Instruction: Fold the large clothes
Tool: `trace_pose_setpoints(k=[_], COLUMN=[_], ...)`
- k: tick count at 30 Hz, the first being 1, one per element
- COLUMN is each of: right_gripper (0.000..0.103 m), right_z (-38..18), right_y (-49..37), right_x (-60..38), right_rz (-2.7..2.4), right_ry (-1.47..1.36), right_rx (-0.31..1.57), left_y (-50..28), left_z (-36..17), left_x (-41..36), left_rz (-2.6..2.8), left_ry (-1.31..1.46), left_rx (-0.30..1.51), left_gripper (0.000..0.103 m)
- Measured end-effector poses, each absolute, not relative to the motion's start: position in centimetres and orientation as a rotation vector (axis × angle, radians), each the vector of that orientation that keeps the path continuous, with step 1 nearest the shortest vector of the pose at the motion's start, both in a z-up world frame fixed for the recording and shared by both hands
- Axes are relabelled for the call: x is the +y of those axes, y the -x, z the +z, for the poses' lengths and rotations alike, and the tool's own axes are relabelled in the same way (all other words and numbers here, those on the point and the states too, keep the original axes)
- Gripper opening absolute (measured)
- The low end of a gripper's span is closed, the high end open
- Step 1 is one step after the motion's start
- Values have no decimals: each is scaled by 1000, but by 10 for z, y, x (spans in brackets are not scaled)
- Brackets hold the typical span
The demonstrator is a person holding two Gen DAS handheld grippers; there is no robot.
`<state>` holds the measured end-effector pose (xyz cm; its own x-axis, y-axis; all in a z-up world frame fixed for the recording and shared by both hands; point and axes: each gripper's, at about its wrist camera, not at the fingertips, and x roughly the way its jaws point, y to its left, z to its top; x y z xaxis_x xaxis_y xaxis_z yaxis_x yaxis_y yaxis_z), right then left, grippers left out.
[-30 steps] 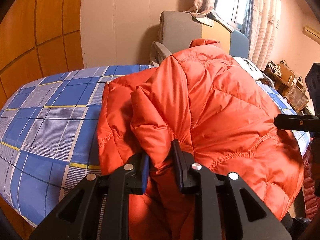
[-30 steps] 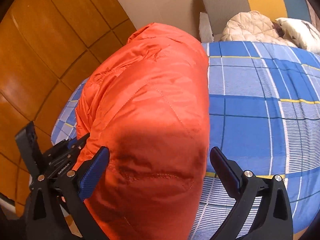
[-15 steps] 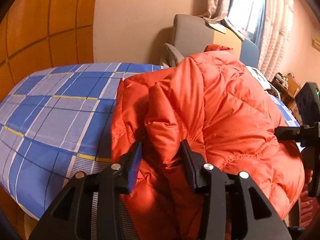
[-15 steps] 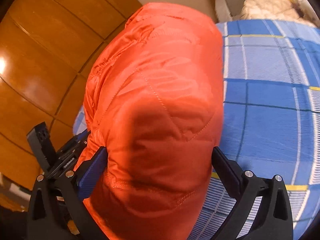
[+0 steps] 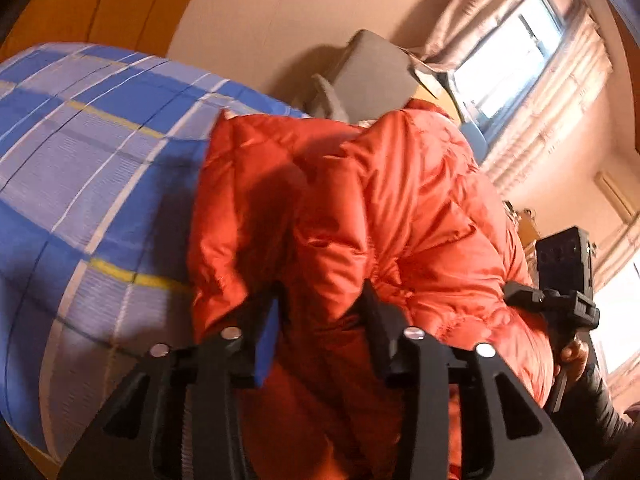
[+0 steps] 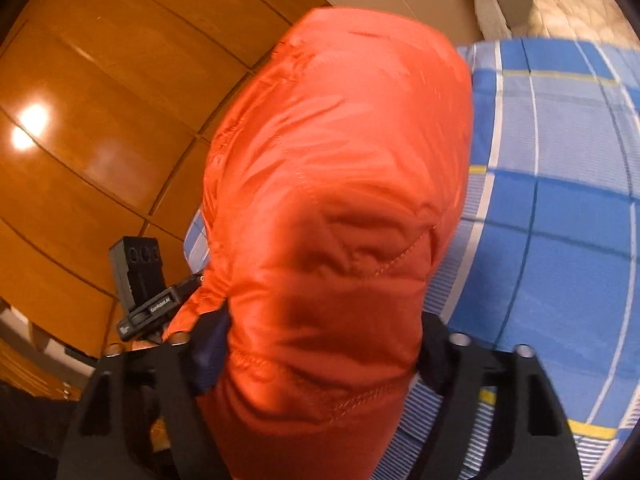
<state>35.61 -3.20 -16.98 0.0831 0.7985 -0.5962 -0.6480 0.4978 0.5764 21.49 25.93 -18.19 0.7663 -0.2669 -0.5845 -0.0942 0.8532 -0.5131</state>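
While an orange puffer jacket (image 5: 400,216) lies bunched in a heap on a bed covered by a blue checked sheet (image 5: 80,168), both claws are at its near edge. The left claw (image 5: 320,308) has a thick fold of the jacket between its fingers, and its jaws are closing on that fold; the padding bulges up between them, though blur hides whether the pads already press firmly. The right claw (image 6: 320,344) straddles a wide puffed end of the jacket (image 6: 340,184), with its jaws also closing and the fabric filling the whole gap and touching both inner faces. In the left wrist view, the right claw's black body (image 5: 560,280) shows at the far right side of the jacket, with a hand (image 5: 572,360) gripping it below. In the right wrist view, the left claw's body (image 6: 140,280) appears just left of the jacket. Behind the bed stand a wooden panelled wall (image 6: 100,120), a grey chair (image 5: 372,76) and a curtained window (image 5: 512,60). A pale quilted garment (image 6: 576,8) lies at the far end of the bed.
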Motion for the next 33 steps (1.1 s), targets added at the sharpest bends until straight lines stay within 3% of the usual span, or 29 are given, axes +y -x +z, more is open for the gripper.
trace_pose_setpoints(k=[4, 16, 20, 22, 24, 33], right_gripper=[58, 58, 67, 79, 84, 85], right_z=[-154, -139, -163, -166, -163, -113], right_y=[-356, -401, -408, -404, -397, -327], right_x=[-56, -177, -196, -201, -201, -186], right_rz=[1080, 887, 816, 783, 744, 492], right_ry=[-173, -236, -275, -280, -255, -46], right_rx=[970, 917, 960, 955, 940, 750], left_y=[-244, -376, -392, -390, -385, -363], left_z=[-173, -140, -140, -141, -140, -133], left_x=[240, 121, 89, 82, 80, 71], left_rz=[-156, -257, -182, -168, -149, -45], left_ry=[530, 320, 213, 188, 168, 149], left_rx=[712, 806, 834, 834, 828, 789], left_gripper=[32, 27, 27, 27, 27, 29])
